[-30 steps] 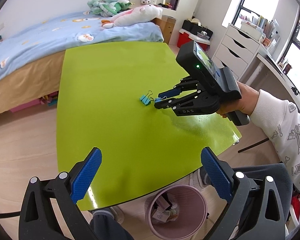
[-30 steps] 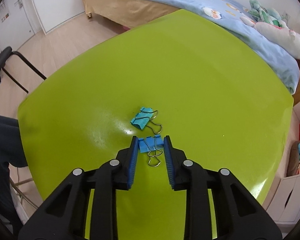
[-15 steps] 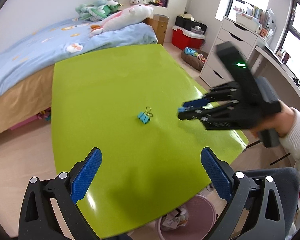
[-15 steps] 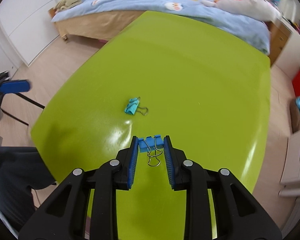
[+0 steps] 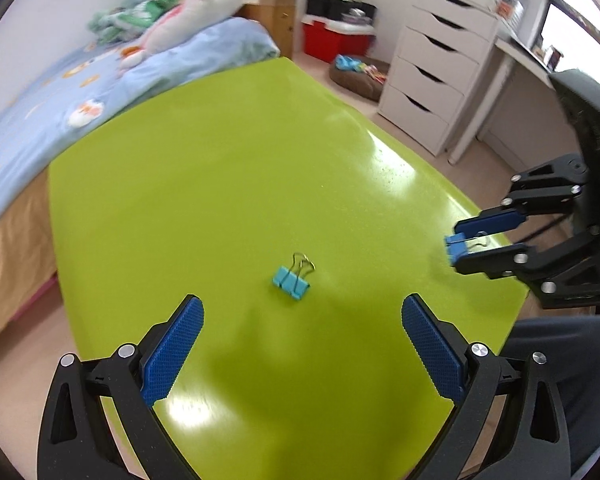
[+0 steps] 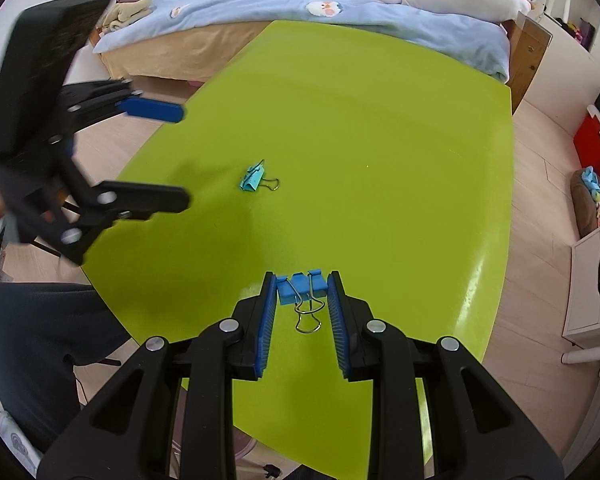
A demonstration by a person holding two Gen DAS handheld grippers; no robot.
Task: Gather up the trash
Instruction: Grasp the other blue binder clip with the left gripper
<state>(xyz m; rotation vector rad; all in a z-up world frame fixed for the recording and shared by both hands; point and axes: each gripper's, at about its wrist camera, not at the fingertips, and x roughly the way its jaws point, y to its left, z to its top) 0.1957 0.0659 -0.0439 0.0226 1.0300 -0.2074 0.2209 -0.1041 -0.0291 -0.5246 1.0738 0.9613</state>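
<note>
Two blue clips: one (image 6: 299, 289) I have pinched between my right gripper's (image 6: 302, 312) nearly closed pads, lifted off the green table (image 6: 380, 140) with its wire handles toward the camera; the other clip (image 5: 291, 277) lies on the table just ahead of my left gripper (image 5: 300, 344), whose jaws gape wide around nothing. A bed (image 6: 300, 0) stands beyond the table.
</note>
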